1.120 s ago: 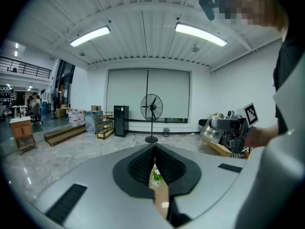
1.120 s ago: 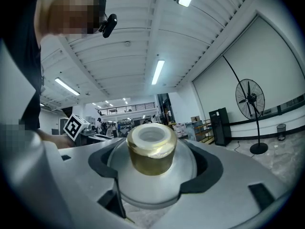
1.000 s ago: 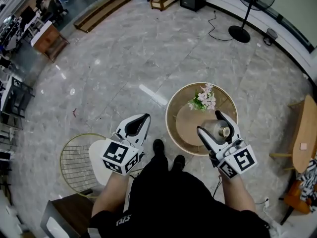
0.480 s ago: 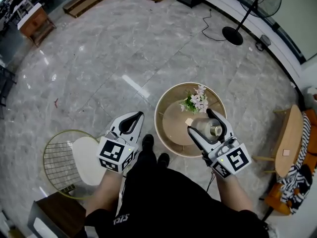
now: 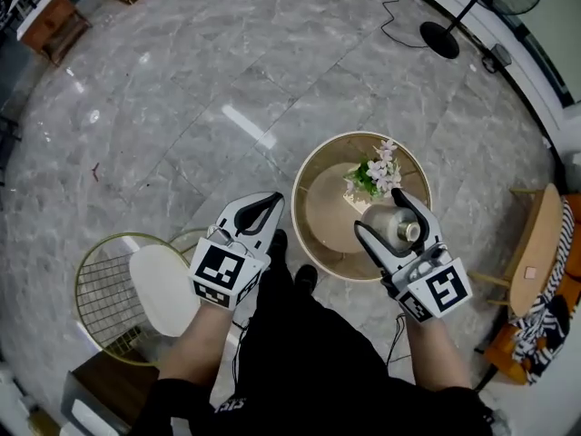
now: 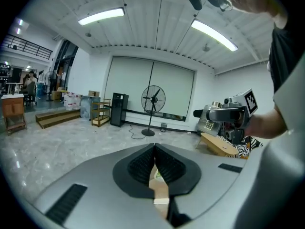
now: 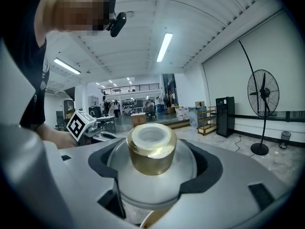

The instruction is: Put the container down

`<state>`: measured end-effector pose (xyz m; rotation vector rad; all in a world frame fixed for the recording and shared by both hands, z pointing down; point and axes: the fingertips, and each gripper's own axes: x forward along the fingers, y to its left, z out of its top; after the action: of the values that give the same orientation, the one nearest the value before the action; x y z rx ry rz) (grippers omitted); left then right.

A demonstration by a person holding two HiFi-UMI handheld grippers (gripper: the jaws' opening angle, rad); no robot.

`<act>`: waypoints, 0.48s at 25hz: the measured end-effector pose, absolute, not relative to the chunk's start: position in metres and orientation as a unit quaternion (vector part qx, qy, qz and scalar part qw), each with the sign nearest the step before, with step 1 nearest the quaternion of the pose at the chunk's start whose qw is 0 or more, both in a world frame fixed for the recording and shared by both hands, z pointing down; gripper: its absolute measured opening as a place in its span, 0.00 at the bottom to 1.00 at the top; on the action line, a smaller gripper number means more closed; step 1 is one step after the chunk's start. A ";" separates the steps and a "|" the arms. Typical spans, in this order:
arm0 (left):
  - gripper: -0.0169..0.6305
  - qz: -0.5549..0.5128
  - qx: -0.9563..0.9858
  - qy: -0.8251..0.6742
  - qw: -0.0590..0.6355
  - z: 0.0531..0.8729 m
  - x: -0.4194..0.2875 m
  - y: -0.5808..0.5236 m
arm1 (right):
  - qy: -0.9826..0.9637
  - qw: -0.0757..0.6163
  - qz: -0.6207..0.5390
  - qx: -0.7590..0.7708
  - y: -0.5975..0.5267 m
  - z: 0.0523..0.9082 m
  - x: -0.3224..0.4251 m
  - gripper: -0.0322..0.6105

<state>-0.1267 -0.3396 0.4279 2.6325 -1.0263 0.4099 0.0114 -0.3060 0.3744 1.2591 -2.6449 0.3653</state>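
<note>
The right tool (image 5: 381, 213) is clamped on a silver metal container with a gold neck (image 5: 388, 225), its two jaws closed round the rounded body. The container hangs in the air over the near right part of the round wooden surface (image 5: 325, 221), not yet resting on it. It lies on its side: in the right gripper view the open gold mouth faces straight back at the camera, so its long axis runs along the tool, with the base pointing away from the hand and the neck toward it. The landing spot therefore lies below and a little ahead of the tool. To stand upright, the container would probably have to be tipped so that the base goes down first. A pink and white flower arrangement (image 5: 374, 176) stands on the surface just beyond the container, so the bare wood to the container's left looks the safer place. The right hand is the one over the surface. The left tool (image 5: 258, 213), jaws pressed together on nothing, sits off the rim near a wire chair with a white seat (image 5: 162, 287).

Against a second ago, the container keeps the same place over the surface and looks no lower, while the left tool has drawn nearer the rim
</note>
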 end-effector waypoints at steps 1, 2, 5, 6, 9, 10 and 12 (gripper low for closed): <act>0.05 0.142 0.911 -0.356 0.150 0.437 -0.126 -0.341 | -0.891 0.099 0.128 0.423 -0.308 0.384 0.011 0.59; 0.05 0.141 0.910 -0.357 0.155 0.446 -0.125 -0.342 | -0.891 0.103 0.132 0.422 -0.309 0.394 0.011 0.59; 0.05 0.143 0.908 -0.359 0.164 0.467 -0.126 -0.350 | -0.891 0.111 0.144 0.417 -0.318 0.418 0.006 0.59; 0.05 0.145 0.907 -0.360 0.166 0.474 -0.128 -0.354 | -0.891 0.114 0.146 0.414 -0.322 0.426 0.004 0.59; 0.05 0.156 0.902 -0.363 0.173 0.499 -0.135 -0.365 | -0.891 0.121 0.152 0.410 -0.335 0.452 -0.004 0.59; 0.05 0.159 0.901 -0.364 0.176 0.508 -0.136 -0.367 | -0.890 0.122 0.154 0.411 -0.338 0.461 -0.004 0.59; 0.05 0.163 0.898 -0.366 0.180 0.523 -0.136 -0.369 | -0.888 0.127 0.158 0.413 -0.342 0.478 -0.002 0.59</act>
<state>-0.1362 -0.3689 0.5231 2.5382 -1.0353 0.4600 -0.0022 -0.3417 0.4784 1.2025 -2.5846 0.4601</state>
